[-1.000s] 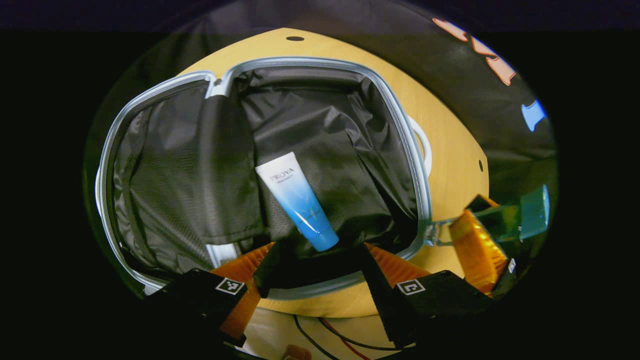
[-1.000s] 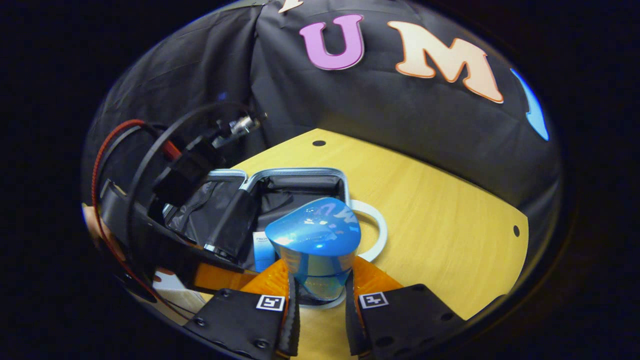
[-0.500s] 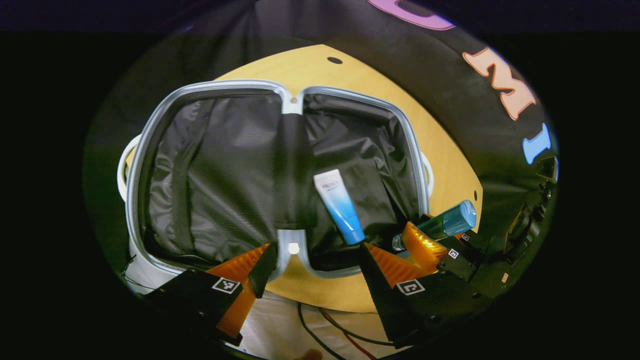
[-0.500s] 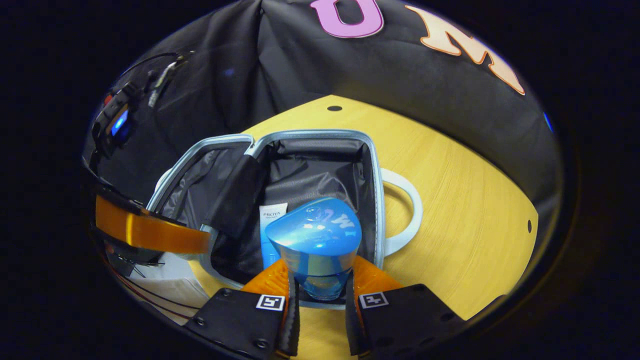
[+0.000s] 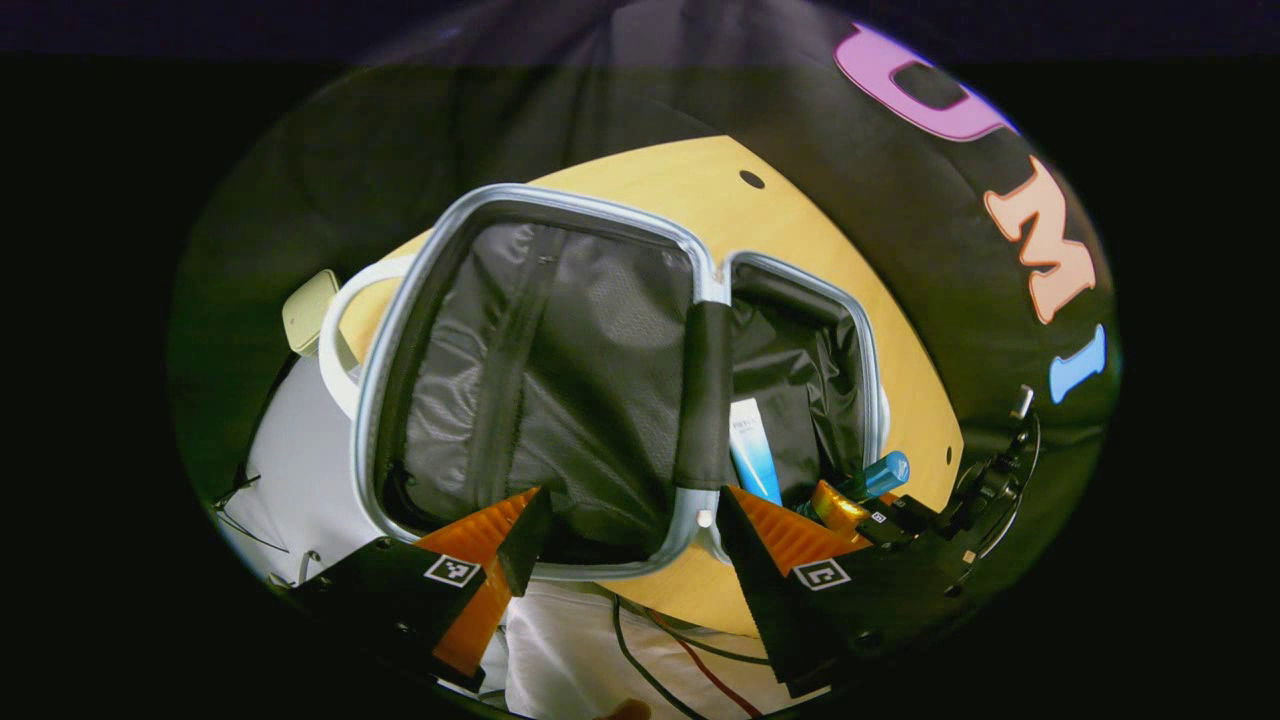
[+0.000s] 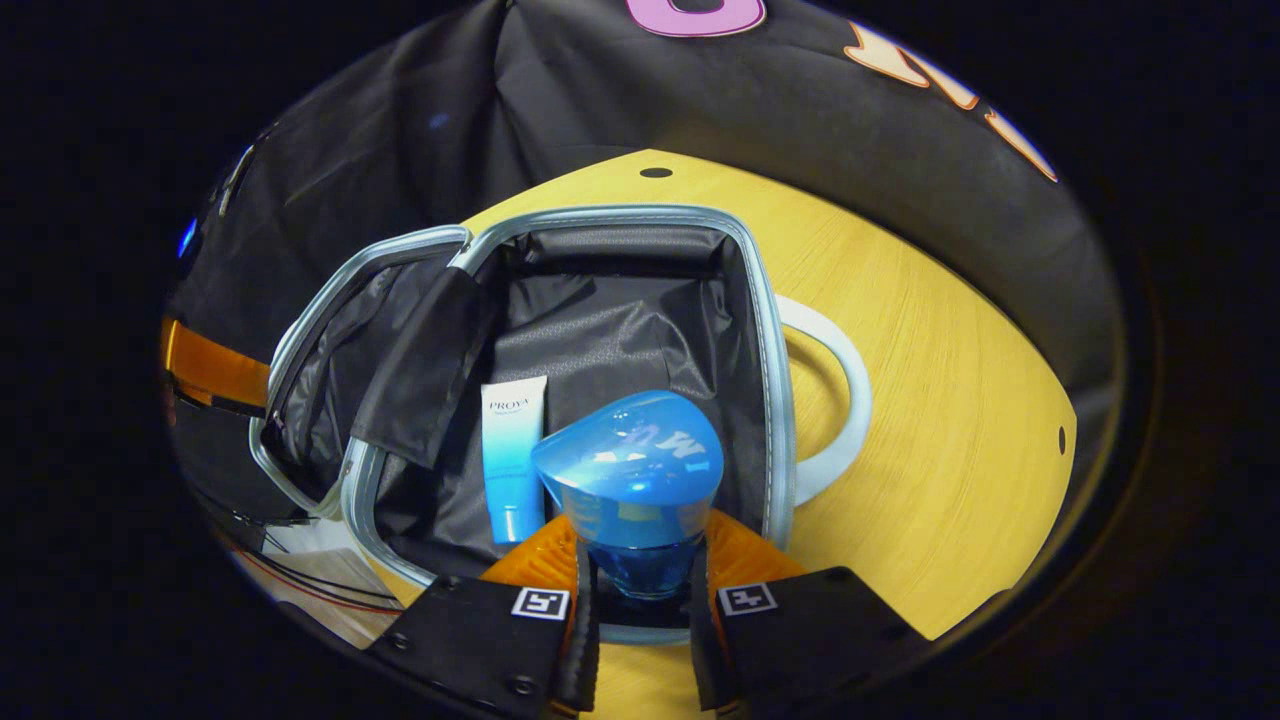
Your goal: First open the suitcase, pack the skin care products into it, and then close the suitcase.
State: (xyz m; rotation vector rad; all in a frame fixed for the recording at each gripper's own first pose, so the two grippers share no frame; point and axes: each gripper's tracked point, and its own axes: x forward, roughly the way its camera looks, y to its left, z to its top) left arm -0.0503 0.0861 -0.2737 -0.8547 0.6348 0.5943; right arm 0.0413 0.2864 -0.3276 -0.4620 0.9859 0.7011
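Observation:
The suitcase (image 5: 400, 330) lies open on the wooden table, both dark-lined halves facing up. A white-and-blue tube (image 6: 510, 450) rests in the right half (image 6: 765, 350), also seen as the tube (image 5: 755, 460) past the centre flap. My right gripper (image 6: 640, 570) is shut on a blue-capped bottle (image 6: 630, 465), held over the near edge of that half, beside the tube. In the left gripper view that bottle (image 5: 880, 472) and right gripper (image 5: 850, 505) sit at the right. My left gripper (image 5: 630, 510) is open with nothing between its fingers, above the near rim of the left half.
A white ring handle (image 6: 840, 400) juts from the suitcase's right side, another handle (image 5: 335, 340) from its left. A pale green object (image 5: 308, 310) lies beyond it. Cables (image 5: 650, 660) and a white surface (image 5: 300, 470) lie below the table edge (image 6: 950, 450).
My left gripper has pulled back and swung towards the suitcase's left half. My right gripper has carried the bottle forward over the right half, next to the tube.

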